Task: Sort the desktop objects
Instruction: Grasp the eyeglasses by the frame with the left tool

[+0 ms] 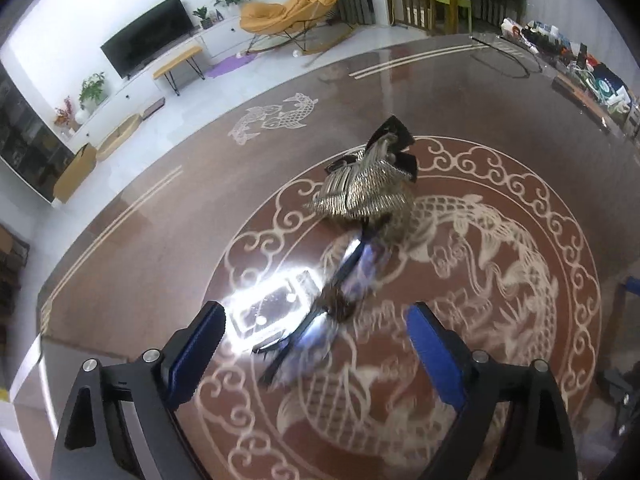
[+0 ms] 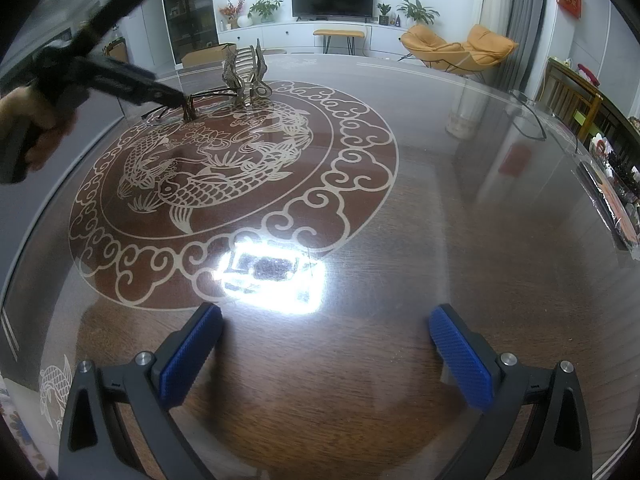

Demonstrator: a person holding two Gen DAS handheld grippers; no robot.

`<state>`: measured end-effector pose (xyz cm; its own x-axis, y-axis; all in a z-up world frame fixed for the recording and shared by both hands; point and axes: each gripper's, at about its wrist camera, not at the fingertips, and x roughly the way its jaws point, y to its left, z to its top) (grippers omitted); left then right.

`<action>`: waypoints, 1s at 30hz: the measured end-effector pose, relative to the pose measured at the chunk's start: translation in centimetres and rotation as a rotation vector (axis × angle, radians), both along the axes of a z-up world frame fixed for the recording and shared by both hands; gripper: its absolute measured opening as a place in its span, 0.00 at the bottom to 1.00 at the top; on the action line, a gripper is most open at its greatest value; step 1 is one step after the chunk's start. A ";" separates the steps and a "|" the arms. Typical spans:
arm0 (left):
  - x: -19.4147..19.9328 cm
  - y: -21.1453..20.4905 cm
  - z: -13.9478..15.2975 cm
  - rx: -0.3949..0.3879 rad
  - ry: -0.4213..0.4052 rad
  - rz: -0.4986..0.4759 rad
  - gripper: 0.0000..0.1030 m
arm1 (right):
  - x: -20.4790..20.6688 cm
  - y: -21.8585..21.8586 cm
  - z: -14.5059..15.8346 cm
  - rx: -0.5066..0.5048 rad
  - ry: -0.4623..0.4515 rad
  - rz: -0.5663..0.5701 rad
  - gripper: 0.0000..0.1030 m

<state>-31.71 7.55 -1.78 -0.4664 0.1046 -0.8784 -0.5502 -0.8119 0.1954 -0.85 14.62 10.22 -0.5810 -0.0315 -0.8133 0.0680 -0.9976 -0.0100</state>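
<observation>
- Hovering over the glasses (image 1: 340,280) near the ornament (image 1: 368,184), the left gripper (image 1: 316,344) has its jaws spread, gripping nothing.
- The right gripper (image 2: 326,344) hangs jaws apart over bare surface (image 2: 400,200).

left gripper (image 1: 316,344) tilted steeply down, blue-padded fingers (image 1: 196,356) spread wide, nothing pressed between the pads. seen from the right wrist camera it reaches in from the upper left, blurred, with a bare hand (image 2: 36,128) wrapped round its handle. right gripper (image 2: 326,352) also angled down, its blue fingers (image 2: 190,354) wide apart with nothing between them.
</observation>
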 end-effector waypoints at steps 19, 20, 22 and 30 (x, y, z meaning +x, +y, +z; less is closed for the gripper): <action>2.7 -0.5 -1.9 0.188 -0.030 0.065 0.24 | 0.0 0.1 0.1 0.000 0.000 0.000 1.00; 3.3 -1.1 -1.8 0.204 -0.023 0.104 0.24 | 0.0 0.0 0.0 0.000 0.000 0.000 1.00; 4.7 -2.5 -2.0 0.233 -0.011 0.188 0.24 | 0.0 0.1 0.0 0.000 0.000 0.000 1.00; 12.5 -7.2 -1.8 0.254 0.048 0.415 0.24 | -6.4 0.3 2.7 -0.212 0.028 0.128 1.00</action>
